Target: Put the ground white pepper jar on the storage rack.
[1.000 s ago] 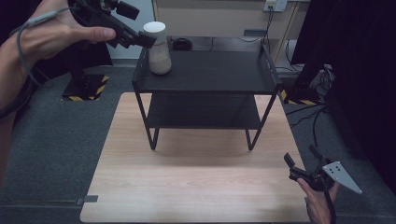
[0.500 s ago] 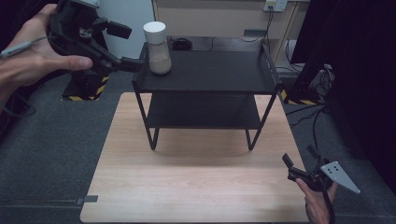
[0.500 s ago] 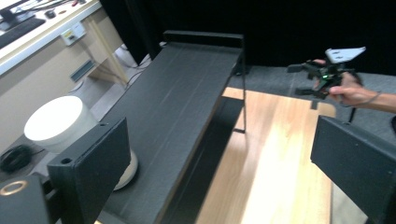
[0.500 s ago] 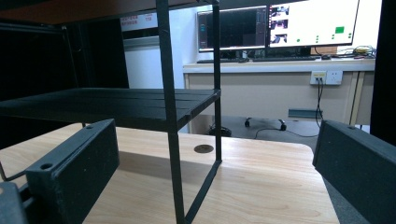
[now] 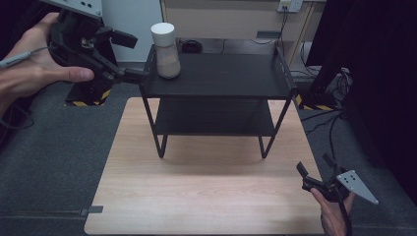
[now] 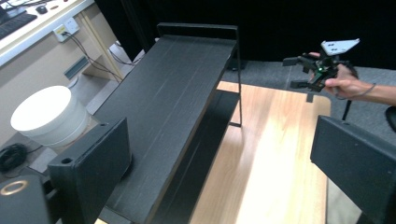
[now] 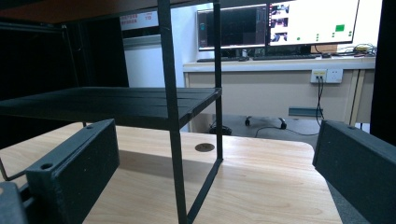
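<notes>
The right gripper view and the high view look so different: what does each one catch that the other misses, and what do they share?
The right gripper view alone catches the computer monitors on a far desk, and a small round disc on the wooden table beyond the rack's legs. The high view alone catches the white jar on the top shelf and the left hand-held gripper, open beside it. Both share the black two-shelf rack and the wooden table.
</notes>
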